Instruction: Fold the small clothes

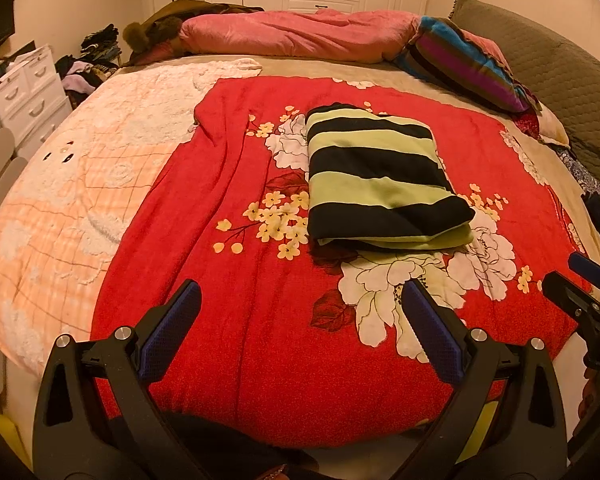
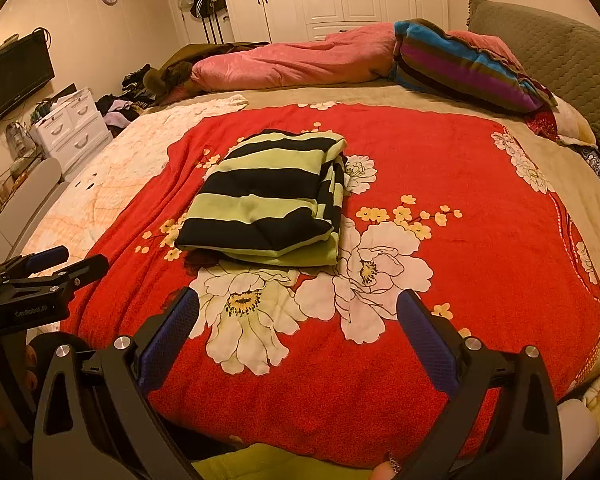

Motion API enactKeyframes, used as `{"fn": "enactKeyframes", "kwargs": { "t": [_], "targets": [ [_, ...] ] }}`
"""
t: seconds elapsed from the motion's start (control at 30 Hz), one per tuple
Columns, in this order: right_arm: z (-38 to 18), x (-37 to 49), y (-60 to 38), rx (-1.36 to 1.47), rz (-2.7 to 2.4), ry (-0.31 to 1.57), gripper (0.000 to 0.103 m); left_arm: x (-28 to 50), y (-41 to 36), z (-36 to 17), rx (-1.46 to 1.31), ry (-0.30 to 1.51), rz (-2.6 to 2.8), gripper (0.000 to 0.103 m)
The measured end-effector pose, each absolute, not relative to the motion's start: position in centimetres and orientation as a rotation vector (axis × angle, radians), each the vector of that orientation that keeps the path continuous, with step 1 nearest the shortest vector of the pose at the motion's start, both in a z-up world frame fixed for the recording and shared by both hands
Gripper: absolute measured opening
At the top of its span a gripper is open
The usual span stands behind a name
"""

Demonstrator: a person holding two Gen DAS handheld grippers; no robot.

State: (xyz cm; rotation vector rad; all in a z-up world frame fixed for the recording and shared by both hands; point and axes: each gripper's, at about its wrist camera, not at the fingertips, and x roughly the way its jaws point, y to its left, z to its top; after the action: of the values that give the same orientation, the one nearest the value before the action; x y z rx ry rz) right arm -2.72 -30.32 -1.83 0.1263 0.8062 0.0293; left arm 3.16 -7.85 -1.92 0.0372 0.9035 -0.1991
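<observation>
A green and black striped garment (image 1: 380, 176) lies folded into a neat rectangle on the red floral blanket (image 1: 260, 320), also in the right wrist view (image 2: 268, 200). My left gripper (image 1: 300, 300) is open and empty, held over the blanket's near part, short of the garment. My right gripper (image 2: 298, 308) is open and empty too, near the front edge. The right gripper shows at the right edge of the left wrist view (image 1: 580, 280); the left gripper shows at the left edge of the right wrist view (image 2: 60, 264).
A peach and white quilt (image 1: 80, 184) covers the bed's left side. A pink duvet (image 1: 300, 36) and a striped blanket (image 1: 468, 64) lie at the far edge. A grey headboard (image 1: 560, 72) is on the right. A white drawer unit (image 2: 72, 124) stands left of the bed.
</observation>
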Motion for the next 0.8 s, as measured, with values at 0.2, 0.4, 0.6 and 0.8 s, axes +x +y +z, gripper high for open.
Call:
{"fn": "enactKeyframes", "kwargs": {
  "t": [0.2,0.4,0.6,0.8],
  "targets": [
    [-1.82,-2.76,-30.33,0.127,0.027,0.805,0.099,3.16,-7.78,-2.06,0.042,0.906,-0.197,0.094],
    [-1.96,-2.72,-30.21,0.117,0.018,0.806,0.099,3.28,-7.61,-2.34,0.044,0.916,-0.203,0.094],
    [-1.91,-2.66,-30.3,0.126,0.002,0.805,0.099,3.37,-7.66,-2.38,0.051,0.921,-0.203,0.094],
    [-1.93,-2.62,-30.29,0.125,0.001,0.808,0.099,3.47,-7.64,-2.38,0.057,0.923,-0.201,0.094]
  ]
}}
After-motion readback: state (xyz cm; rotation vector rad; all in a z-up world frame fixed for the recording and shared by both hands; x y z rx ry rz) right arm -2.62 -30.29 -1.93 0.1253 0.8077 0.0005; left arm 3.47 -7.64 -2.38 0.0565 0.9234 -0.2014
